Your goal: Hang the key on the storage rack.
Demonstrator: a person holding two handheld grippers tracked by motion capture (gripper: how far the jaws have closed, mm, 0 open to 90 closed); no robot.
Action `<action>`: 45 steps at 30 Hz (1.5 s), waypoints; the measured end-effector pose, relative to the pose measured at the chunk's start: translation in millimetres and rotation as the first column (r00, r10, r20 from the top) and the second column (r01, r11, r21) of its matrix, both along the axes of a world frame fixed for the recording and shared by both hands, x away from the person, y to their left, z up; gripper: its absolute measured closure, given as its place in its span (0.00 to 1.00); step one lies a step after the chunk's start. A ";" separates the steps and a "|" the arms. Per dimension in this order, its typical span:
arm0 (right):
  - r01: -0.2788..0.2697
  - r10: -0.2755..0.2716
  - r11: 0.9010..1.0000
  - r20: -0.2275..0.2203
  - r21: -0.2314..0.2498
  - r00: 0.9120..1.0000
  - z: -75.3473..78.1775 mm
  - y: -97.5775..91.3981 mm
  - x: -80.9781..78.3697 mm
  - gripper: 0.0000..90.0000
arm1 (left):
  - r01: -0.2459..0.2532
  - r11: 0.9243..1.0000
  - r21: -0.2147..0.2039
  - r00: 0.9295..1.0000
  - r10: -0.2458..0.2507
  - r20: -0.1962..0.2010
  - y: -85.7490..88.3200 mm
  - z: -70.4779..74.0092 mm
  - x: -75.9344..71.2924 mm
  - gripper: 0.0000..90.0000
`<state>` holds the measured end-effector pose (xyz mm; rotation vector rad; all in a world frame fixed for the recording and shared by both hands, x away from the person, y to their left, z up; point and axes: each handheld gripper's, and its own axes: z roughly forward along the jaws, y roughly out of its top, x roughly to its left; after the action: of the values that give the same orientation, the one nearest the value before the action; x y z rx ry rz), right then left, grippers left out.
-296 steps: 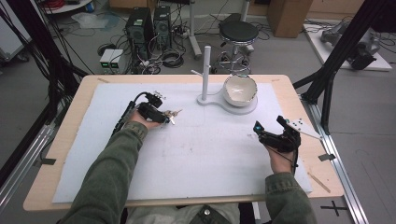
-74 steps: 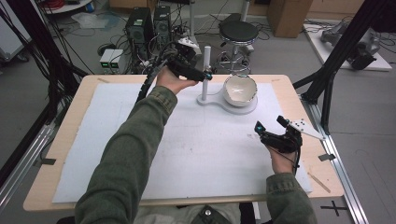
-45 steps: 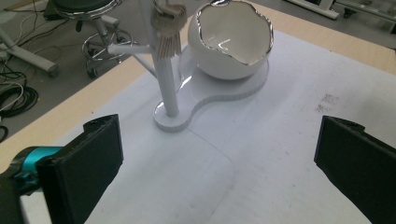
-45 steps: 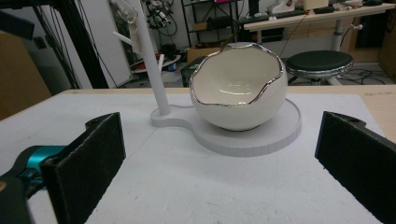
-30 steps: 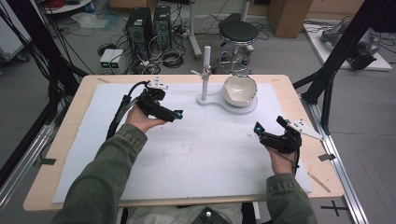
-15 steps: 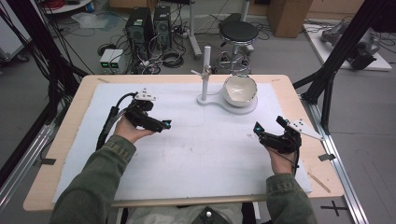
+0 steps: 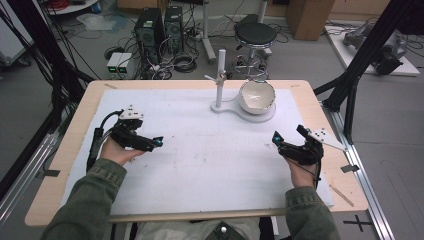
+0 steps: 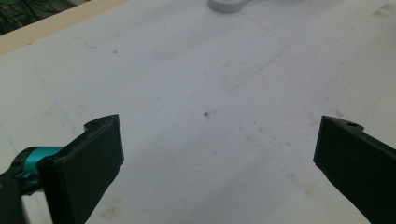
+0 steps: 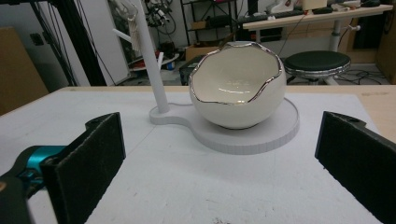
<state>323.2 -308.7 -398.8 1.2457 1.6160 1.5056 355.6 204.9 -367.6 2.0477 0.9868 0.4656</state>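
A white egg-shaped bowl [image 7: 257, 96] with a jagged silver rim sits upright on the round end of a white stand base [image 7: 264, 115] at the far middle of the table [image 7: 65, 150], its opening tipped toward the person. From the narrow end of the same base, just left of the bowl, rises a white post [image 7: 221, 75] with short pegs. In the right gripper view the bowl [image 9: 237, 88] stands straight ahead between the two black jaws and well beyond them, with the post [image 9: 149, 70] to its left.

The right gripper [image 7: 290, 138] rests low over the white sheet [image 7: 210, 165] near the table's right edge, well apart from the bowl, its jaws spread wide with nothing between them. The left gripper [image 7: 155, 142] lies near the left side of the sheet, pointing toward the middle; its jaws too stand wide apart over bare, lightly smudged sheet. In the left gripper view an edge of the stand base [image 8: 226, 4] shows at the top.
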 end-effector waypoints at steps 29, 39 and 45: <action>0.002 -0.002 1.000 0.000 -0.010 1.000 -0.2 1.0 0.1 0.01 | -0.257 0.956 -0.145 0.960 0.270 0.079 80.5 -23.6 -40.5 0.02; 0.001 -0.001 1.000 0.003 -0.012 1.000 -0.2 1.4 0.1 0.01 | -0.351 0.911 -0.216 0.911 0.386 0.148 93.2 -30.4 -46.9 0.02; 0.001 -0.001 1.000 0.001 -0.015 1.000 -0.2 2.2 -0.2 0.01 | -0.401 0.887 -0.228 0.886 0.439 0.152 102.4 -34.8 -50.6 0.02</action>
<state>323.0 -306.5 -398.9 1.2371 1.6230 1.4911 305.1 307.3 -402.4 1.5759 1.3041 0.7581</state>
